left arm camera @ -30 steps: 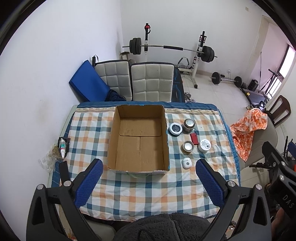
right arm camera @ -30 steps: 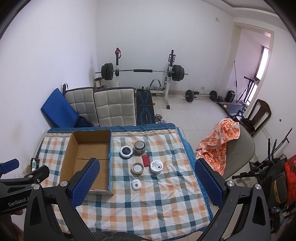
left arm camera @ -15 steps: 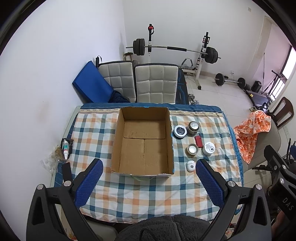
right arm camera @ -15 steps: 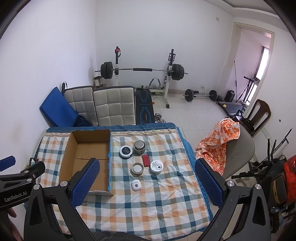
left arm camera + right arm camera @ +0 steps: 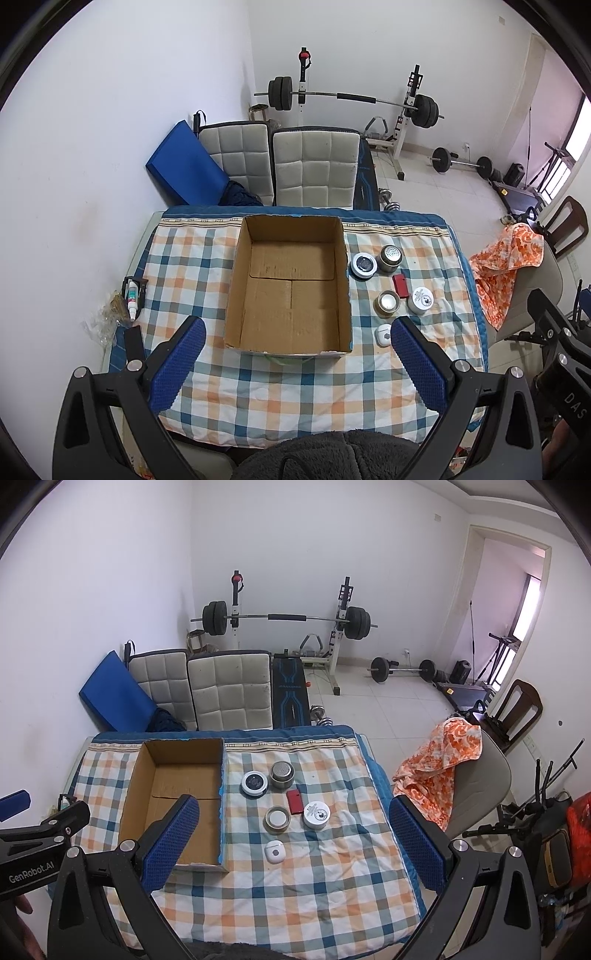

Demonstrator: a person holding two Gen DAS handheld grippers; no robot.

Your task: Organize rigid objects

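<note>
Both tools, left (image 5: 293,363) and right (image 5: 293,843), gape wide, holding nothing; box (image 5: 290,282) sits beside six small items; chairs (image 5: 316,166) behind the surface (image 5: 295,387).

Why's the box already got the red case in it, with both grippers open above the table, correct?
Not quite: the cardboard box is empty. The red case lies on the cloth right of it, per the left wrist view. Left gripper and right gripper are open.

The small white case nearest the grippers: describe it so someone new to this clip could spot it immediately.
Start at the open cardboard box on the checked tablecloth; six small objects lie on the side away from the wall. The white case is the one closest to the camera, lying alone below the others. Unlike the round tins, it is a rounded square, all white.
</note>
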